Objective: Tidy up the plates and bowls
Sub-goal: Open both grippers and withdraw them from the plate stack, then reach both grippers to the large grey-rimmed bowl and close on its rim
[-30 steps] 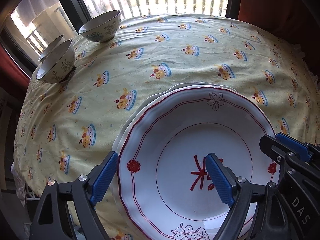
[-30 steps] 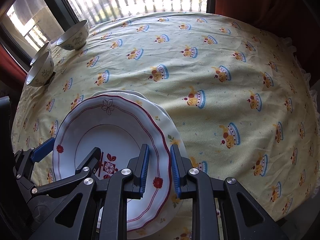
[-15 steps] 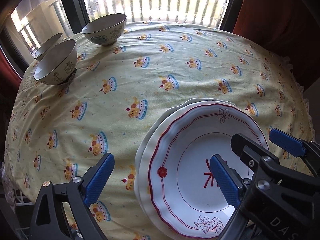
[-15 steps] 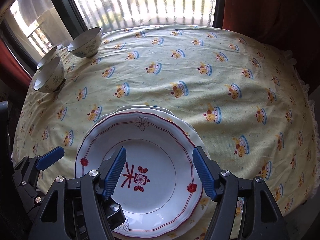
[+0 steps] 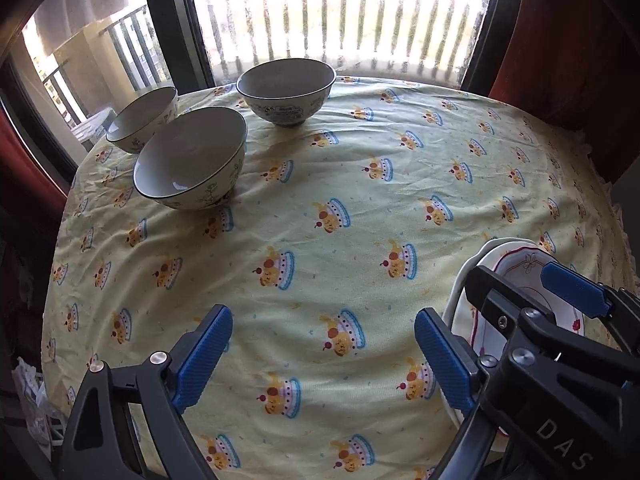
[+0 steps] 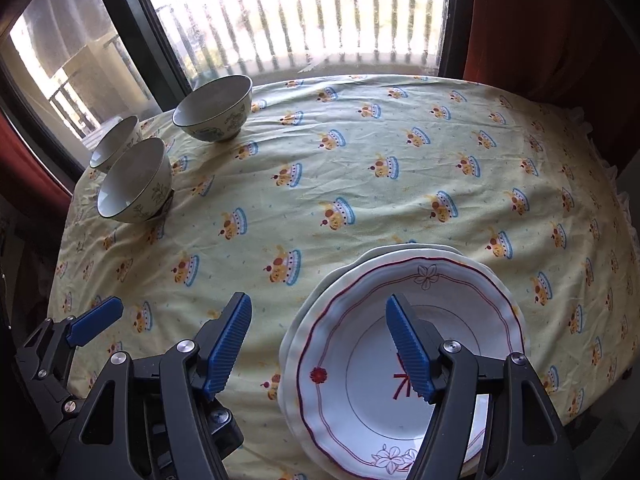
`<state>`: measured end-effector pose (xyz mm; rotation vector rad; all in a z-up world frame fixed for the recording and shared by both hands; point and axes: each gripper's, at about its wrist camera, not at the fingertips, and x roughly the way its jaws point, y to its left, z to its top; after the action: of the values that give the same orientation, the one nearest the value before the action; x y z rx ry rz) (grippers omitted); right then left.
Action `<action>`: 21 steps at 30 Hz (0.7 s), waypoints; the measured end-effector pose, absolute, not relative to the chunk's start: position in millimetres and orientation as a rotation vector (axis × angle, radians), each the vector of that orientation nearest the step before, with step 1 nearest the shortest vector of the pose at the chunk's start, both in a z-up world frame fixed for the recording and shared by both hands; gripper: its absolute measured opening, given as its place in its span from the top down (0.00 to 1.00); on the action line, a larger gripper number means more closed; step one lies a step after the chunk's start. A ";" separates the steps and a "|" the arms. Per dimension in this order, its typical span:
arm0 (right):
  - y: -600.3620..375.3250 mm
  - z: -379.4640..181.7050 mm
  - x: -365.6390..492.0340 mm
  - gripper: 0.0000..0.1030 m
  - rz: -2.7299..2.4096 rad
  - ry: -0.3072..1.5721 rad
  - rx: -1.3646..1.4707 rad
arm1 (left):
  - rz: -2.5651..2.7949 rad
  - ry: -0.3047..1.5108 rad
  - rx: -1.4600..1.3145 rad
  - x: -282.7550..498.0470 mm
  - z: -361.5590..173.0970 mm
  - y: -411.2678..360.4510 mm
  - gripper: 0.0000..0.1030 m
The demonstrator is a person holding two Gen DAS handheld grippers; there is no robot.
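Nesting the three bowls (image 5: 191,159) risks chipping — both hand-held grippers, left (image 5: 322,358) and right (image 6: 318,344), hang released and empty beside the stacked plates (image 6: 404,280).

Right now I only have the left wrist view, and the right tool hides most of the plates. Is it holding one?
Observer: No. The right tool is open and holds nothing; the plates lie stacked on the cloth.
Operator: How many are stacked?
Observer: Two more rims show under the red-rimmed top plate; I cannot tell if there are others below.
Operator: Anything in the top plate?
Observer: Nothing lies in it. One finger of the right tool hangs over its middle, and the other is over the cloth.
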<state>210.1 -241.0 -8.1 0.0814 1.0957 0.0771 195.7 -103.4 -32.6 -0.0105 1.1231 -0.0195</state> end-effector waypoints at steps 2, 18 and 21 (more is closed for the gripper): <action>-225.0 -5.9 212.2 0.29 0.074 1.077 0.074 | -0.022 1.121 -0.013 198.2 -34.0 -88.7 0.12; -113.8 -2.2 254.6 0.26 -0.014 1.039 0.027 | -0.069 1.076 -0.001 240.9 -28.2 17.6 0.23; -99.0 1.5 269.7 0.26 -0.002 1.019 0.023 | -0.052 1.079 -0.038 257.3 -29.2 32.4 0.27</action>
<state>269.7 -99.0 1.5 0.0230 1.0191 -0.0019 257.3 32.4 -29.2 -0.0379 1.0794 -0.0519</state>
